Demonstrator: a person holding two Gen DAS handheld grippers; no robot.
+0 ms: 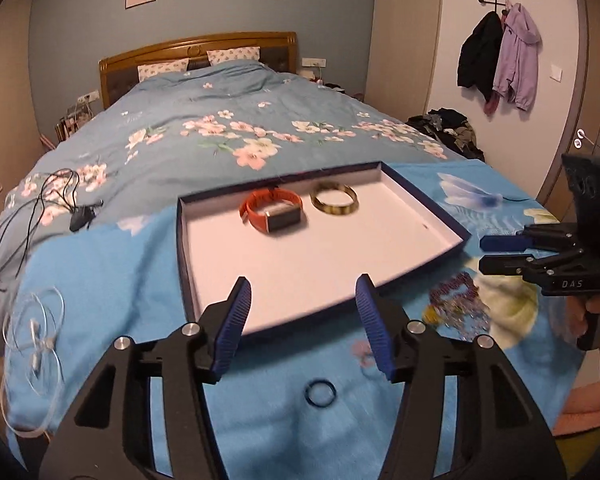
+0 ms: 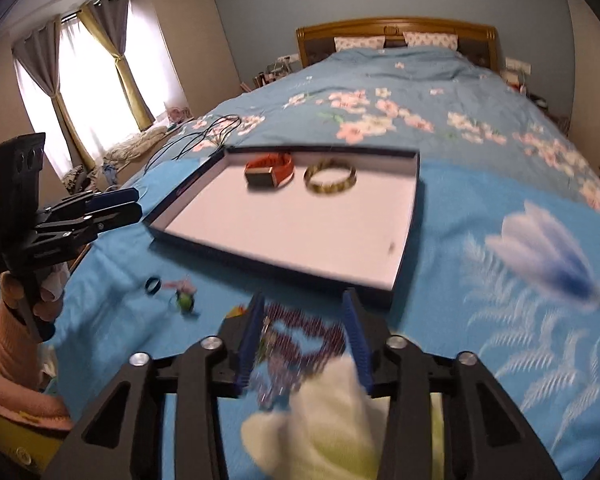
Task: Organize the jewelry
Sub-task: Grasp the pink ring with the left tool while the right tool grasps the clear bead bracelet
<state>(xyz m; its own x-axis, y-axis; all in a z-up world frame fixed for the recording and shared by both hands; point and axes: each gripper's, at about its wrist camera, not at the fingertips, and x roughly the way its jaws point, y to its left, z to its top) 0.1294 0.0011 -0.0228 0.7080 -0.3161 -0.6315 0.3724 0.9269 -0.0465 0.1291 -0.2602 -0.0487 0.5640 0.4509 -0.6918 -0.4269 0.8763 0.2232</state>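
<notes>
1. Step in hand, by the look of it: each gripper lines up on a loose piece lying on the bed in front of the tray [image 1: 428, 210], to lift it in.
2. Left gripper [image 1: 302, 320]: jaws spread, nothing between the pads. The dark ring [image 1: 320, 393] lies on the blue cover just off the tray's near edge, under the jaws.
3. Right gripper [image 2: 304, 340]: jaws part-open, straddling the purple bead necklace [image 2: 300, 336] at the tray's near corner; the pads do not look to be pressing on it.
4. To do it well: ring is thin and flat on soft fabric, so come down steep and pinch across the band. The necklace is a loose heap; grab the bunched part or strands will trail over the rim.
5. Already in the tray, far side: orange watch [image 1: 271, 210] and a gold-green bangle [image 1: 334, 199], side by side, apart.
6. Necklace is motion-blurred; detail unclear.
</notes>
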